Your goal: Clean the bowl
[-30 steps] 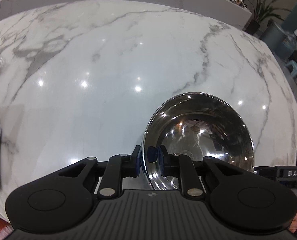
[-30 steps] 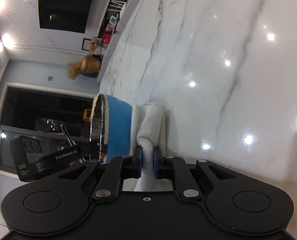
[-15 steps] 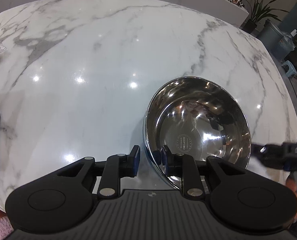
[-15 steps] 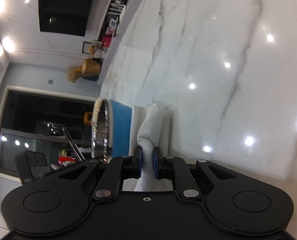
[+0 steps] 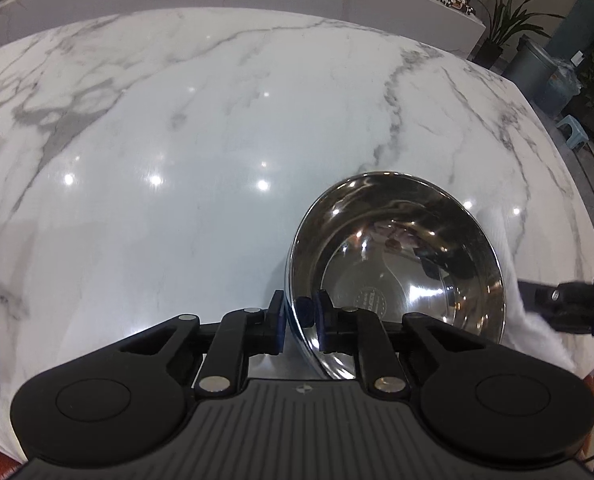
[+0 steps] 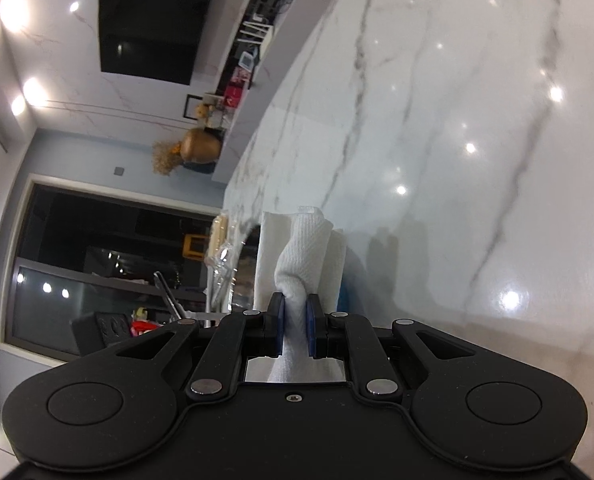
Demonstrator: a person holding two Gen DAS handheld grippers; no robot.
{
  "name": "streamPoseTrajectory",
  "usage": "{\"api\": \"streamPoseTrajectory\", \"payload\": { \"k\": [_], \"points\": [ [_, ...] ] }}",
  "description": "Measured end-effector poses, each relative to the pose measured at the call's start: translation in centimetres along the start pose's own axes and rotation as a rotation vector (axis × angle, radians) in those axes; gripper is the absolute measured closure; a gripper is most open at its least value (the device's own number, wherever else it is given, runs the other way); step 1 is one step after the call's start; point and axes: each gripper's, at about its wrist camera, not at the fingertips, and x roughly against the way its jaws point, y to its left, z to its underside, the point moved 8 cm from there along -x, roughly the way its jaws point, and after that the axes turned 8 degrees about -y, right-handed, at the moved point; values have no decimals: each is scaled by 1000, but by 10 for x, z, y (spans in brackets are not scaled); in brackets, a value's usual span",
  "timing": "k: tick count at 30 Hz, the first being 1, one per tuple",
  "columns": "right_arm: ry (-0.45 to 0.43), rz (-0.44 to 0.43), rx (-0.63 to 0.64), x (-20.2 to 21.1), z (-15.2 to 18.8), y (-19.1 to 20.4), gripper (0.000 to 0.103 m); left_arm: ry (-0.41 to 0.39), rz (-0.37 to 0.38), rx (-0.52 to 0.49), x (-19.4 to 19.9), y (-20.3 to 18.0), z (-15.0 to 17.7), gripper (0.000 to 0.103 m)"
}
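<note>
Gone from right tool's [image 6: 295, 330] view: one bowl [image 5: 397, 276].

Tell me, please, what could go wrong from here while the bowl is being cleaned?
The left hand-held gripper pinches only the thin rim of the steel bowl, which looks tilted; wiping pressure could twist it loose onto the marble table. The paper towel is held by one bunched fold in the right hand-held gripper and may tear or slip out.
</note>
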Motion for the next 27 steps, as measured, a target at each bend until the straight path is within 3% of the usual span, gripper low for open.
{"api": "streamPoseTrajectory", "payload": {
  "k": [10, 16, 27],
  "points": [
    [38, 62, -55, -25, 21, -26, 93, -4, 15, 27, -3, 4, -3, 90],
    [33, 65, -64, -24, 22, -27, 93, 10, 30, 78, -1, 7, 7, 83],
    [32, 98, -19, -20, 19, -15, 93, -12, 35, 6, 4, 6, 6, 88]
  ]
}}
